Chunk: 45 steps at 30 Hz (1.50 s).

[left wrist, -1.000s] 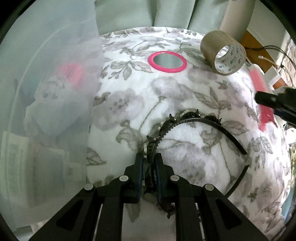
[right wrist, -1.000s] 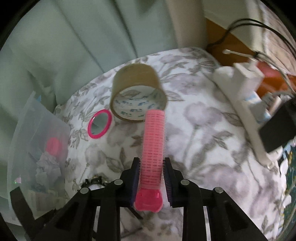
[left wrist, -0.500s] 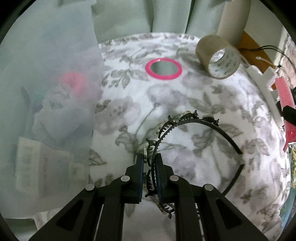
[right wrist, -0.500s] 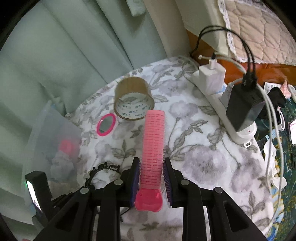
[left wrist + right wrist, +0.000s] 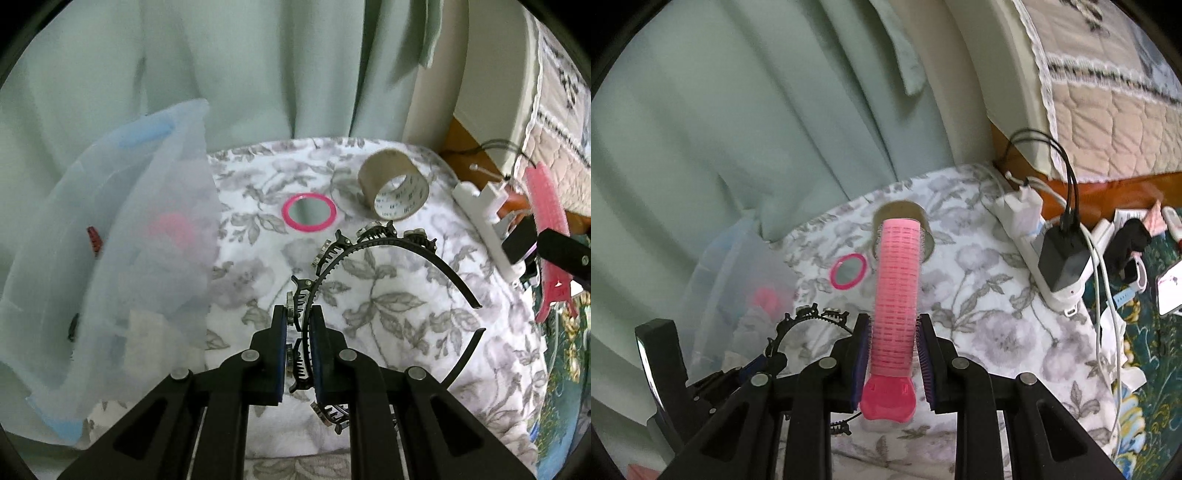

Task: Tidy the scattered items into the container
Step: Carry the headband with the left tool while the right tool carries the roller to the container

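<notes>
My left gripper (image 5: 298,325) is shut on a black headband (image 5: 388,247) with small claw clips along it, held above the floral cloth (image 5: 388,306). The band arcs away to the right, its free ends in the air. My right gripper (image 5: 893,328) is shut on a pink hair roller (image 5: 898,280) that stands up between the pads, its clip end toward the camera. In the left wrist view that roller (image 5: 546,206) shows at the right edge. The translucent plastic container (image 5: 110,258) stands at the left, with a pink item blurred inside. On the cloth lie a pink-rimmed round mirror (image 5: 309,217) and a roll of brown tape (image 5: 393,190).
A white power strip (image 5: 1041,251) with a black charger and cables lies at the cloth's right edge. Pale green curtains (image 5: 221,74) hang behind. A bed with a quilted cover (image 5: 1100,110) stands at the upper right. Small items lie on the patterned floor (image 5: 1152,332).
Both grippers have risen with their loads; the headband now hangs off the cloth. The views show more curtain and bed, and the tape and mirror look smaller and farther.
</notes>
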Tool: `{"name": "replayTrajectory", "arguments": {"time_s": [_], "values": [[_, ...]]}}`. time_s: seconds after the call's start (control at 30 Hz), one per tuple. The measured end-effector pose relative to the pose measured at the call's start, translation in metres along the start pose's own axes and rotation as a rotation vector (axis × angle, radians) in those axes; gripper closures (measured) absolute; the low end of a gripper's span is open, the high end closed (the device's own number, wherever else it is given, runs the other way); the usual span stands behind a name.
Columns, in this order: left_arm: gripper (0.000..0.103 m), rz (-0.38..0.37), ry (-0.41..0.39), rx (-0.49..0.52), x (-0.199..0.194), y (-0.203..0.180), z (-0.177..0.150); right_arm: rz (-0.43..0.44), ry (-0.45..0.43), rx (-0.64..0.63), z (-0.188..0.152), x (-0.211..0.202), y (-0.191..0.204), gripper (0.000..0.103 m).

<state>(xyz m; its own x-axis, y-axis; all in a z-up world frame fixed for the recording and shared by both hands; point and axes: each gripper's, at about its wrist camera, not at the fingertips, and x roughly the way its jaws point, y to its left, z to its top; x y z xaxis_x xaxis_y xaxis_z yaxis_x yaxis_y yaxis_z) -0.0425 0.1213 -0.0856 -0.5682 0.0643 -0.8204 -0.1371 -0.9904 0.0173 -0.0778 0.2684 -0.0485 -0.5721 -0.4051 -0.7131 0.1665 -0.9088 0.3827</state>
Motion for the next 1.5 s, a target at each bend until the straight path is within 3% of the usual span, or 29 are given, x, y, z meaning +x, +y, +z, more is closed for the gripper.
{"name": "replayTrajectory", "arguments": {"time_s": [0.57,1.0,1.5], "values": [[0.091,-0.006,-0.249,-0.08,-0.096,0.041,0.014,0.07,-0.089,-0.137,-0.003,-0.051,0.065,0.076],[0.091,-0.007,-0.357,-0.194,-0.134,0.098,0.007,0.122,-0.129,-0.267,-0.006,-0.074,0.125,0.076],[0.091,0.033,-0.415,-0.37,-0.147,0.177,-0.011,0.169,-0.091,-0.414,-0.011,-0.057,0.194,0.076]]}}
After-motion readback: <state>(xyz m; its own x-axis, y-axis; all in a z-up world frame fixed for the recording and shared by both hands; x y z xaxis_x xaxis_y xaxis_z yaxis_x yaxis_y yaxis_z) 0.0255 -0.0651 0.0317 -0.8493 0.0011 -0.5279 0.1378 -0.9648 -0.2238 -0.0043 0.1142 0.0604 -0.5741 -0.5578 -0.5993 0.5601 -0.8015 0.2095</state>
